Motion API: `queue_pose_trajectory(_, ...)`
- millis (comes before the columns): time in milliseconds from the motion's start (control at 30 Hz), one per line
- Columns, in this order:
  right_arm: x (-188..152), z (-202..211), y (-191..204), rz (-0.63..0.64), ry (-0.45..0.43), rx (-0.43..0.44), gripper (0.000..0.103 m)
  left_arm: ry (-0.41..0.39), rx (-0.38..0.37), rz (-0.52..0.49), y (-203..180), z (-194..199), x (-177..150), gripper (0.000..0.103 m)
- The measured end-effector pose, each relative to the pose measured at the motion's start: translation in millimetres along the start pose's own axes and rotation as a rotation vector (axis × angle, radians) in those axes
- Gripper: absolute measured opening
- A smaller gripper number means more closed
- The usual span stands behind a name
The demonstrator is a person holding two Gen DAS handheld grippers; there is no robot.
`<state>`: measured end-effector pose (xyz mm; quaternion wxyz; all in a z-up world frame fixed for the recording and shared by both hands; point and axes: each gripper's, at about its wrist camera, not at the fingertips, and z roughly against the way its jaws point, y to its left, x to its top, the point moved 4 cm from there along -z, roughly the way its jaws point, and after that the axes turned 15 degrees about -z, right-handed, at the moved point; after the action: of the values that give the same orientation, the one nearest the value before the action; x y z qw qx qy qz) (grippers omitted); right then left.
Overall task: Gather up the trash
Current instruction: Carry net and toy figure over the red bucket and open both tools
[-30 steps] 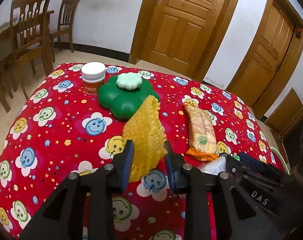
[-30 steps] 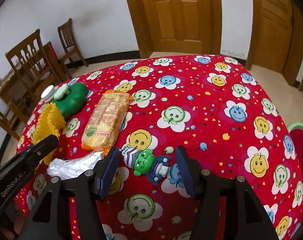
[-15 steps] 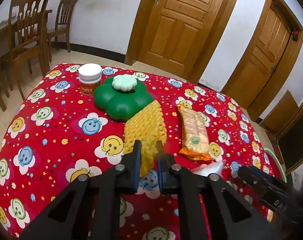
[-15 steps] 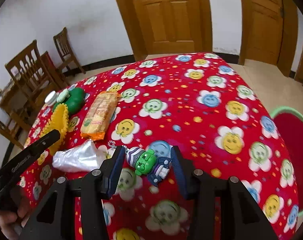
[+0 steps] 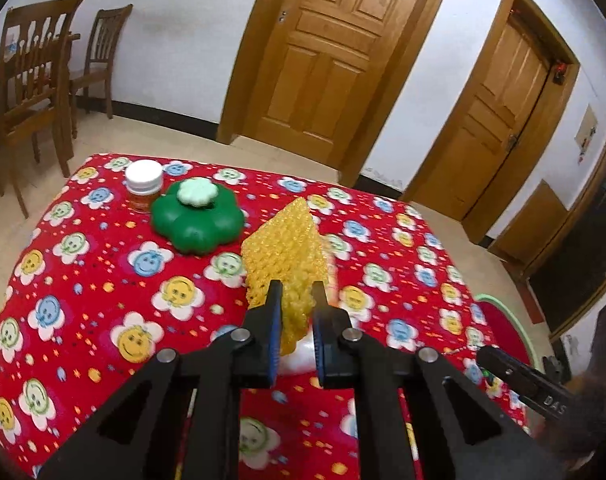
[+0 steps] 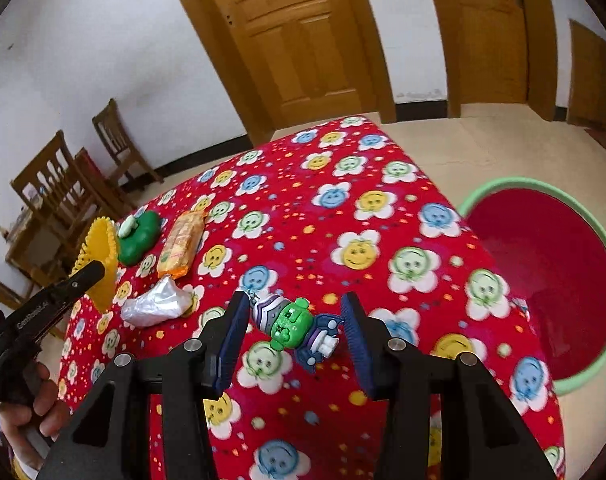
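"GenRobot.AI" on left gripper (image 6: pixel 89 276); "DAS" on right gripper (image 5: pixel 499 360).

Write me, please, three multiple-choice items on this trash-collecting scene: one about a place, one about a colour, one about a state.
1. Where does the green-rimmed basin stand?
A. on the table
B. on the floor beside the table
C. on a chair

2. What colour is the jar's lid?
A. white
B. blue
C. black

3. How is the yellow foam net?
A. lying flat
B. inside the basin
C. pinched in the left gripper

Answers: 1 B, it sits below the cloth's edge; 2 A, the cap is plainly white; 3 C, the pads squeeze its lower end, lifted off the cloth.
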<state>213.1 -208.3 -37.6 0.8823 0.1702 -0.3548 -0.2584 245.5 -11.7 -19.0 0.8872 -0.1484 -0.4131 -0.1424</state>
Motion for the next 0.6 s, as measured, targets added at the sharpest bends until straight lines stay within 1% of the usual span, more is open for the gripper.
queue_pose_trajectory(333,3,32,-30,-0.063,-0.040,0.013,0.049,0.002,-0.052,-0.013,-36,20,-2,0.012)
queue_pose_trajectory(533,8,54,-53,-0.107,-0.076,0.024,0.049,0.018,-0.098,-0.043,-69,24,-3,0.012)
queue_pose_trajectory(600,10,60,-61,-0.123,-0.086,0.027,0.049,0.027,-0.124,-0.052,-82,24,-3,0.012)
